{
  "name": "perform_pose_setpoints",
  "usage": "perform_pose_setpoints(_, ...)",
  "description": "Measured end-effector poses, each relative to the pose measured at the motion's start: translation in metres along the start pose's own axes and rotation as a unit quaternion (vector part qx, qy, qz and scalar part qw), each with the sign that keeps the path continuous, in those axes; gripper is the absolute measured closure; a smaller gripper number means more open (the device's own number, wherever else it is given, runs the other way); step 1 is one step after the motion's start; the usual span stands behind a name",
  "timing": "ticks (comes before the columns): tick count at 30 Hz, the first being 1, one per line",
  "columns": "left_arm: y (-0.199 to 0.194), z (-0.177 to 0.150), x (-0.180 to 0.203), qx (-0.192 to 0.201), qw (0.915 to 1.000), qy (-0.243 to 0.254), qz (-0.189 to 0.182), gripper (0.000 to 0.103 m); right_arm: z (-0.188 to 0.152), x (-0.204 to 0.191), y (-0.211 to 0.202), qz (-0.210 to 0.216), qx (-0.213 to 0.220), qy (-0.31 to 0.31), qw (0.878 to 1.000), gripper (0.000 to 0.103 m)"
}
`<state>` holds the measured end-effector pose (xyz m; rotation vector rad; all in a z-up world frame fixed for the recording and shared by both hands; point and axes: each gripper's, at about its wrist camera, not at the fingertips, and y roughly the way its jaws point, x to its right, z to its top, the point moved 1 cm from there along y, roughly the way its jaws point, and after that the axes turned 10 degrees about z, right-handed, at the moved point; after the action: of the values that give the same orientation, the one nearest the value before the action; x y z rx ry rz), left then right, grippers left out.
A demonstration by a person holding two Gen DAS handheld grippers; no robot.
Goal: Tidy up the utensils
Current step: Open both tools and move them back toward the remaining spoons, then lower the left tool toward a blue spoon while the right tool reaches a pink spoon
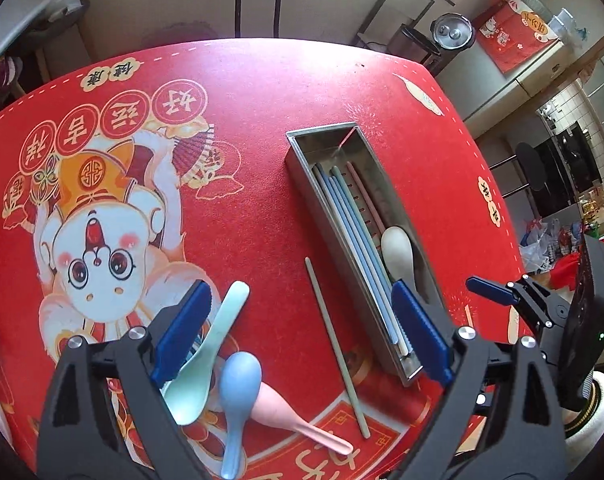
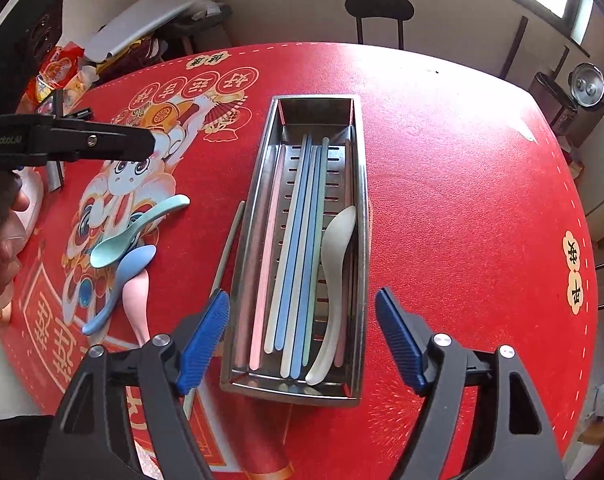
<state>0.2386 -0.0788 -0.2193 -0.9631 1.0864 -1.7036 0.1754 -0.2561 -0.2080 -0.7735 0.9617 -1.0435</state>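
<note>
Right wrist view looks down on a red tablecloth (image 2: 462,208) printed with a cartoon rabbit and gold characters; beyond the far edge stand a dark chair (image 2: 379,16), a pale wall and a window. The steel tray (image 2: 262,184) lies lengthways at centre, holding pastel chopsticks (image 2: 298,240) and a cream spoon (image 2: 334,280). The right gripper (image 2: 302,340) hovers over its near end, jaws apart and empty. Left of the tray, one grey-green chopstick (image 2: 228,248) lies loose, partly hidden by the near blue pad. Farther left, green spoon (image 2: 134,232), blue spoon (image 2: 118,288) and pink spoon (image 2: 136,300) overlap. The left gripper (image 1: 302,336) also stands open, nothing between its pads.
</note>
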Motion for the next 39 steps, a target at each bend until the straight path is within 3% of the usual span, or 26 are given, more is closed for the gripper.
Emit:
perform_pose_setpoints(4,-0.014,-0.022,-0.006,0.015,0.9997,0.01,0.014,0.01,-0.006,-0.006,0.0,0.009,-0.001,0.026,1.0,0.014)
perform_pose_setpoints(5,-0.016,-0.028,-0.007,0.017,0.9996,0.013,0.019,0.006,-0.008,-0.008,0.0,0.014,-0.001,0.032,0.999,0.014)
perform_pose_setpoints(16,-0.041,-0.096,-0.051,0.085,0.9946,0.004,0.06,0.006,-0.023,-0.038,0.011,0.022,-0.007,0.049,0.999,0.006)
perform_pose_setpoints(25,-0.035,-0.139,-0.078,0.101,0.9921,-0.013,0.074,0.006,-0.023,-0.076,0.02,0.017,-0.002,-0.022,1.0,0.006)
perform_pose_setpoints(28,-0.033,-0.15,-0.08,0.103,0.9913,-0.01,0.082,0.006,-0.023,-0.091,0.029,0.032,-0.026,-0.048,0.998,0.006)
perform_pose_setpoints(30,-0.032,-0.155,-0.084,0.098,0.9924,-0.021,0.072,0.006,-0.024,-0.102,0.038,0.013,-0.049,-0.072,0.996,0.006)
perform_pose_setpoints(32,-0.032,-0.16,-0.089,0.092,0.9931,-0.034,0.064,0.006,-0.025,-0.112,0.046,0.023,-0.057,-0.087,0.994,0.006)
perform_pose_setpoints(33,-0.031,-0.161,-0.092,0.089,0.9929,-0.039,0.068,0.006,-0.026,-0.116,0.05,0.026,-0.062,-0.095,0.993,0.009)
perform_pose_setpoints(36,-0.033,-0.167,-0.101,0.091,0.9918,-0.052,0.074,0.006,-0.028,-0.132,0.065,0.039,-0.092,-0.123,0.987,0.029)
perform_pose_setpoints(39,-0.032,-0.171,-0.108,0.087,0.9912,-0.06,0.081,0.006,-0.031,-0.141,0.081,0.048,-0.117,-0.136,0.983,0.037)
